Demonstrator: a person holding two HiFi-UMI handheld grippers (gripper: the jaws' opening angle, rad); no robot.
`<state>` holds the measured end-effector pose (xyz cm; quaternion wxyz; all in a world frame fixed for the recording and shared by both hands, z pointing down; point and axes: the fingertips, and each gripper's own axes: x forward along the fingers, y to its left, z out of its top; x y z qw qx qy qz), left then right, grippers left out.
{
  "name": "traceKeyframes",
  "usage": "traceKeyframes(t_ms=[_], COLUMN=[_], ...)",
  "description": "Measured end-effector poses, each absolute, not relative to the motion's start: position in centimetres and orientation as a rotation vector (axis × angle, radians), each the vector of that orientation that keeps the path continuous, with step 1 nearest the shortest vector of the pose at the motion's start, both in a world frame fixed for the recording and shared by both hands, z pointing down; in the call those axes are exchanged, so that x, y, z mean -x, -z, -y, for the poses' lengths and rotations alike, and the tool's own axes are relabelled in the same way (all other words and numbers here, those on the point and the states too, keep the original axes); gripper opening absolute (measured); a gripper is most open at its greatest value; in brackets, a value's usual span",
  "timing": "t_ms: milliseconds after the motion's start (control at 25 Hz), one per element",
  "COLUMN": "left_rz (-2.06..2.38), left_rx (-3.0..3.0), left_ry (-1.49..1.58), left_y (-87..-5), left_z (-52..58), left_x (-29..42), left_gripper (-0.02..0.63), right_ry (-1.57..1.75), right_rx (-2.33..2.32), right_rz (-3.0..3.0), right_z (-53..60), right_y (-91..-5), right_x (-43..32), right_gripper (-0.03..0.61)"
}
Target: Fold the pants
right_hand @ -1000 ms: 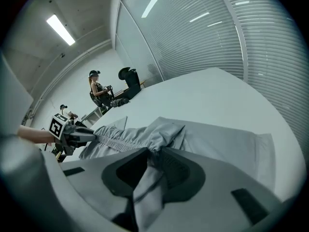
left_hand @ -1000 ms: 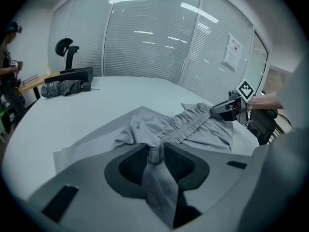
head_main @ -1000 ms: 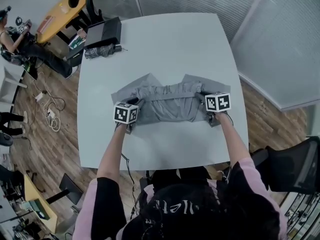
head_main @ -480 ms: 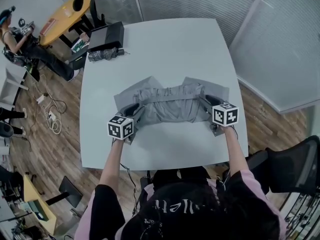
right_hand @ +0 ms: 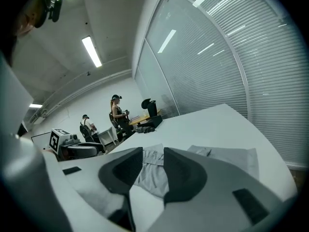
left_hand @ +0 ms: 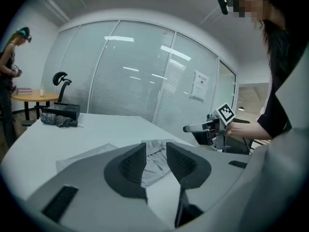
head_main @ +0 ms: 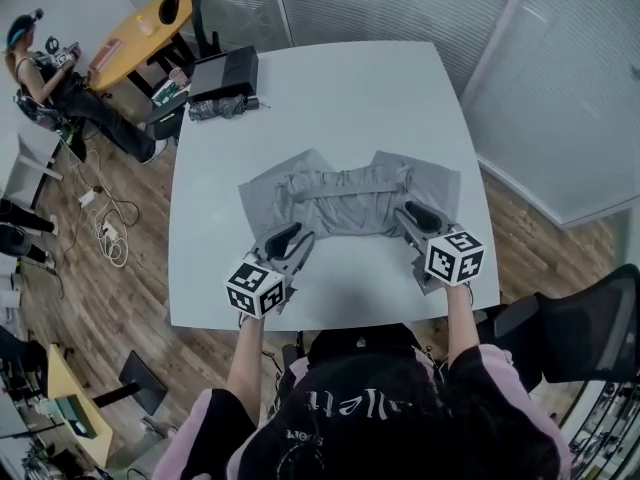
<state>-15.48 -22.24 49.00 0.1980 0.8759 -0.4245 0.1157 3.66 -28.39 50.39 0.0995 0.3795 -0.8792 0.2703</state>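
While the large white rectangular table (head_main: 320, 83) fills the middle of the head view, the grey fabric pants (head_main: 345, 193) lie folded flat across its centre, waistband bunched along the fold. The left gripper (head_main: 290, 240) and right gripper (head_main: 415, 215) hang clear of the cloth's near edge, one at each end. Both sets of jaws have just been opening and stand spread, with nothing gripped between them.

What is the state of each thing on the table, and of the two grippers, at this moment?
pants: partly folded, flat on the table, released.
left gripper: open, jaws have just been opening, nothing between them.
right gripper: open, jaws have just been opening, nothing between them.
black box: lying at the far left corner.
dark cloth: bunched up beside the box.
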Motion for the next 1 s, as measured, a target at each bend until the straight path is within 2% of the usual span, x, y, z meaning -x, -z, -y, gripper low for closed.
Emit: traceKeyframes(t_ms=[480, 1000], left_rz=[1.172, 1.155], left_rx=[-2.464, -2.500], left_ry=[-0.227, -0.180], left_y=[-47.3, -46.2], left_z=[13.6, 10.1], left_x=[15.6, 16.1], left_gripper=[0.146, 0.146], right_ry=[-0.756, -0.672], right_rx=[-1.093, -1.060], right_rz=[2.633, 2.650], right_z=[19.0, 14.1], right_y=[-47.9, -45.7], right_x=[0.8, 4.0], right_gripper=[0.118, 0.086])
